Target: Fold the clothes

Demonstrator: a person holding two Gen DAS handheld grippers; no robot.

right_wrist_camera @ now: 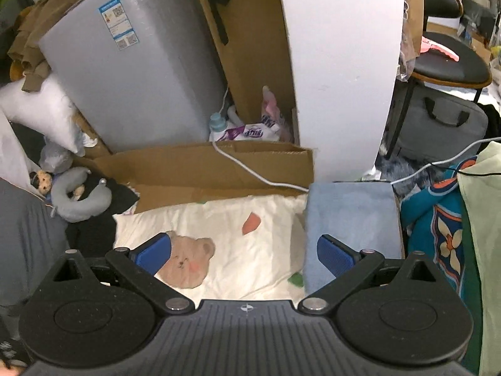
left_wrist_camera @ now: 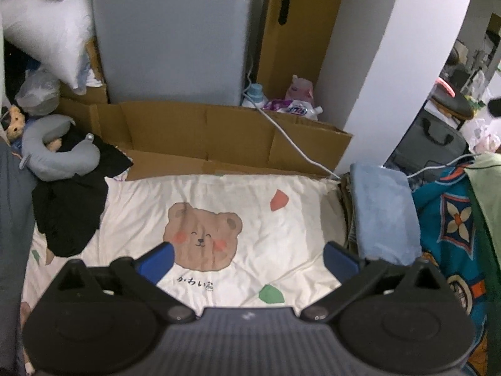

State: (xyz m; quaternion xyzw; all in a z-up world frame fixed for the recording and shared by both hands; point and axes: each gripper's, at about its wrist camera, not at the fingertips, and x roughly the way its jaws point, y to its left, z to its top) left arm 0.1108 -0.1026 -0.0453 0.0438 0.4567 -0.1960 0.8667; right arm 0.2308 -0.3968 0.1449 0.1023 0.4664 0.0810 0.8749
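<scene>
Left gripper (left_wrist_camera: 249, 258) and right gripper (right_wrist_camera: 244, 255), both spread wide and holding nothing, above a cream bear-print sheet (left_wrist_camera: 250, 219). Folded blue cloth (left_wrist_camera: 383, 210) lies at the sheet's right edge; crumpled black garment (left_wrist_camera: 70, 200) at centre left, beside a grey neck pillow (left_wrist_camera: 53, 153).

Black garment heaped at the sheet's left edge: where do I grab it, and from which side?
Probably take the black garment at its loose lower lobe on the bear sheet, coming from the right over open sheet with the open left tongs. Its upper end is tucked under the grey neck pillow.
</scene>
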